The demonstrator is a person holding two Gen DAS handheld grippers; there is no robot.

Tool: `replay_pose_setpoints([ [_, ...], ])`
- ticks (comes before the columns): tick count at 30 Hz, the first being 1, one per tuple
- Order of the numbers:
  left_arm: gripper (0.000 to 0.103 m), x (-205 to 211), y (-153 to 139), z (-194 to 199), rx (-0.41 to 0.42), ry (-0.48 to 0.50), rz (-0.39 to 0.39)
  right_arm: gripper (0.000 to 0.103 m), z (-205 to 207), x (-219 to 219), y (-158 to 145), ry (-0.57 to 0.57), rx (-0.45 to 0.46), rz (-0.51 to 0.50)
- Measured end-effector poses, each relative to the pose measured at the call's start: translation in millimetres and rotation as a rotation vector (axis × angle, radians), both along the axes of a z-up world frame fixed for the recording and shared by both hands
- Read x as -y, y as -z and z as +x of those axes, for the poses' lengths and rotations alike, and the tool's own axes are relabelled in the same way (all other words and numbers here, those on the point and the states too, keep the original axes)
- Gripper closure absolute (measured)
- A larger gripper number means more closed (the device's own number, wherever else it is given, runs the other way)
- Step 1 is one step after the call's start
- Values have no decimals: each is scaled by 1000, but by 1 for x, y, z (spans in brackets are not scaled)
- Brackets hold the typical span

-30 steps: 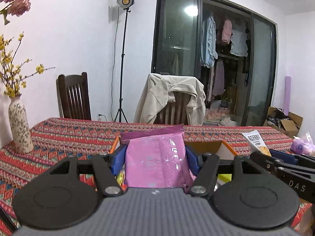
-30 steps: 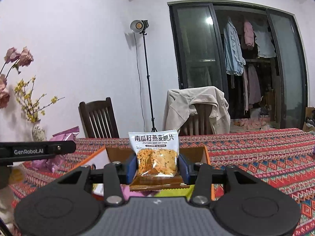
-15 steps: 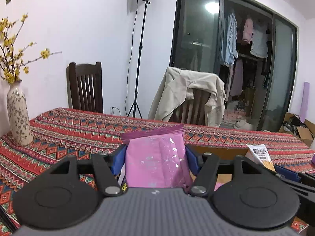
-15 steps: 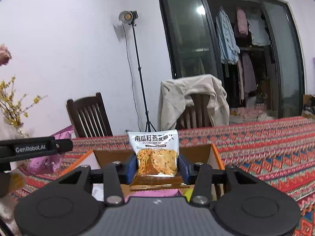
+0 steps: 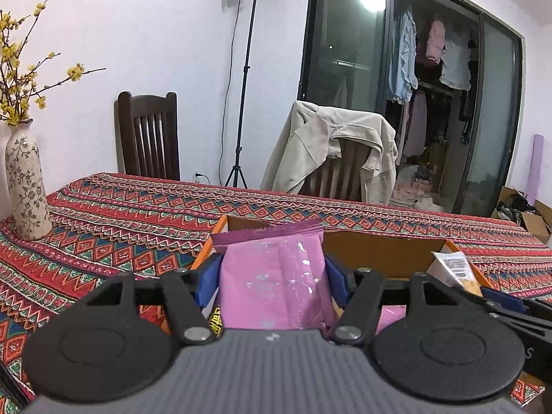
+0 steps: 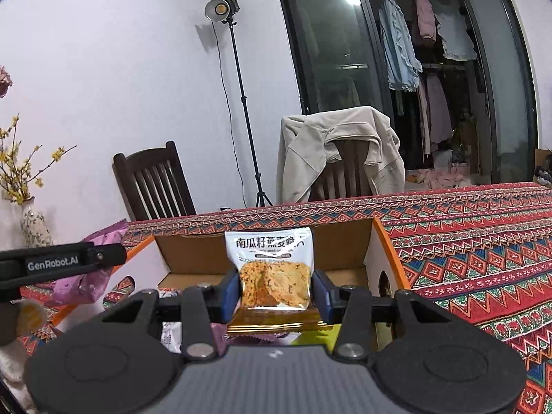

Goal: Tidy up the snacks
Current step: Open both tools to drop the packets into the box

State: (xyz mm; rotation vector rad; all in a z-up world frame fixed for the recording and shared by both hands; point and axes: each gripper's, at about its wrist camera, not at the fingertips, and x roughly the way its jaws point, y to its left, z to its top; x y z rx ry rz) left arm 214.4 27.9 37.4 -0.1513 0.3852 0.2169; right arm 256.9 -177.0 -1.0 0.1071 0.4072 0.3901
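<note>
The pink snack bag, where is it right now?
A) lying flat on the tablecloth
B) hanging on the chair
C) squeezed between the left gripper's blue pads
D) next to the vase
C: the pink snack bag sits clamped in the left gripper, held above the open cardboard box.

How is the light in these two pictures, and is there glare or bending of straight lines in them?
Left wrist view: a ceiling light mirrors brightly in the glass door, the pink packet has small shiny spots, and the door frame bows outward. Right wrist view: the lamp on the stand throws a shadow on the wall, glare crosses the print on the cracker packet, and the corners are dark.
</note>
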Motion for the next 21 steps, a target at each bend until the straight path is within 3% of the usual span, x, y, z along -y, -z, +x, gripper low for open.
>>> replay_pose_setpoints([
  [2,34,-1,-1,-3,24,-12,-2,51,2,-2,2,-1,-9,-7],
  [4,11,-1,-3,-6,42,-13,3,43,2,-2,3,-6,-14,-10],
  [5,5,0,-3,-8,54,-20,6,33,1,-2,3,-6,-12,-10],
  [6,0,0,-4,-11,70,-29,10,16,1,-2,3,-5,-9,-7],
  [8,0,2,-6,-13,87,-38,15,0,-1,0,4,-2,0,0],
  [21,0,0,-9,-15,79,-46,0,0,-2,1,8,24,7,-30],
])
